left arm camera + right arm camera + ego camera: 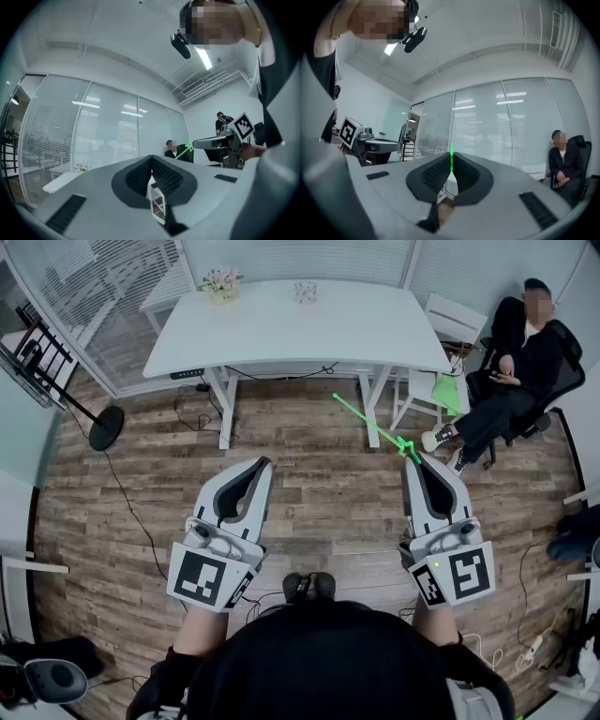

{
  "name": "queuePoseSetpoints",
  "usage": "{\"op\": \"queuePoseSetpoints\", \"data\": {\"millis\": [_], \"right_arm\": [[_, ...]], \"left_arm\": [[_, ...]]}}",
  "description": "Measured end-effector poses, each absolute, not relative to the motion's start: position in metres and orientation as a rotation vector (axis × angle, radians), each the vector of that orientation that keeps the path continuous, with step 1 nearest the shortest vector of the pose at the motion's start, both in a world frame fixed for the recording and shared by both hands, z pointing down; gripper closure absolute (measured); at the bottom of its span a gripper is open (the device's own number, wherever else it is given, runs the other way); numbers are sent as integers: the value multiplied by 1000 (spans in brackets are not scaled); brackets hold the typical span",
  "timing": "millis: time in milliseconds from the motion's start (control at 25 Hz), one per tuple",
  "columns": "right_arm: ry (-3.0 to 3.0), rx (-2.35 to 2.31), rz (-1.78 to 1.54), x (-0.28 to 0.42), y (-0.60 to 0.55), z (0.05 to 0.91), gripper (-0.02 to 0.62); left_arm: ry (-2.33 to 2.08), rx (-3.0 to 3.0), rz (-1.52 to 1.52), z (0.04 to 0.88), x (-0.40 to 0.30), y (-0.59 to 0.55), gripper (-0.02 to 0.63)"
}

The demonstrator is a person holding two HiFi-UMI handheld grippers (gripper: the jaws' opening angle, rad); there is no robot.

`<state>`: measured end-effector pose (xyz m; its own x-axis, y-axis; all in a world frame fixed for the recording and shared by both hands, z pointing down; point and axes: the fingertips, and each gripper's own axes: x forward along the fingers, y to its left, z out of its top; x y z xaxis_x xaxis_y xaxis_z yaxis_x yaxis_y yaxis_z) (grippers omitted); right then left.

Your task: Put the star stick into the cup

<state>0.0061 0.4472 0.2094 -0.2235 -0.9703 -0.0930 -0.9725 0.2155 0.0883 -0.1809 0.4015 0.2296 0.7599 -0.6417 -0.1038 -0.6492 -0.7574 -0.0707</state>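
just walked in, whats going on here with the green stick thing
A standing person holds a gripper in each hand above a wood floor. The right gripper is shut on a green star stick, which points toward the white table. The left gripper is shut on nothing. The stick is not in a cup yet; a small container on the table may be the cup.

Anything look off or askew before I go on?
Only the star stick: the right claw pinches it by its star end, so the shaft juts askew toward the white table. The left claw is shut, empty. Nothing spilled or broken.
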Motion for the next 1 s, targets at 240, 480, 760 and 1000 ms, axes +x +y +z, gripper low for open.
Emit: {"op": "queuePoseSetpoints", "data": {"millis": [240, 480, 760, 1000], "right_arm": [[2432, -1942, 205, 5, 451, 208, 578], [2435, -1948, 199, 0, 453, 210, 578], [2417, -1951, 195, -11, 454, 209, 578], [2358, -1916, 153, -23, 459, 208, 577]], "left_arm": [[1049, -2849, 113, 231, -182, 404, 592], [1048, -2850, 118, 231, -189, 406, 592], [1040, -2845, 115, 231, -204, 406, 592], [1025, -2850, 105, 234, -222, 403, 592]]}}
